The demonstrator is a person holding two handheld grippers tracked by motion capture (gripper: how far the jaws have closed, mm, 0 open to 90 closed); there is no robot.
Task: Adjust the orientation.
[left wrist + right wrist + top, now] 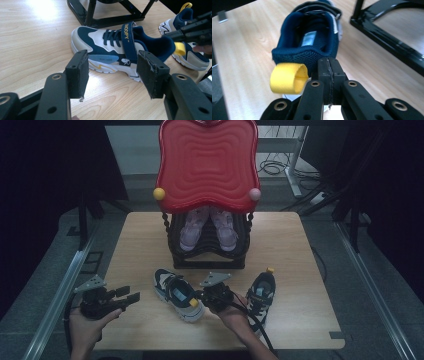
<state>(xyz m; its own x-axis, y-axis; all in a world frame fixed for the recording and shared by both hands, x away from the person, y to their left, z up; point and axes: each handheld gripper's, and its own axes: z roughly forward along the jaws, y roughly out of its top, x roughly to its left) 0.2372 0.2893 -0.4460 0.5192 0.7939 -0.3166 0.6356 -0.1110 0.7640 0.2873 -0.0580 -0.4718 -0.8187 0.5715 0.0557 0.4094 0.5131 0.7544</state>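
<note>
A navy, white and grey child's sneaker (176, 292) lies on the wooden table (140, 245), toe toward the far left, with a yellow heel loop (288, 77). My right gripper (329, 62) is shut pad to pad, its tips against the navy heel collar (297, 56) just beside the loop; I see nothing between the pads. My left gripper (112, 72) stands open a short way off, aimed at the side of this sneaker (110, 50), touching nothing. The matching sneaker (261, 292) lies to the right of my right hand.
A black shoe rack (207, 250) with a red wavy top (207, 165) stands at the table's far middle and holds a pair of pink shoes (207, 227). Its black base bar (387, 37) runs close to the right gripper. Dark floor and metal rails flank the table.
</note>
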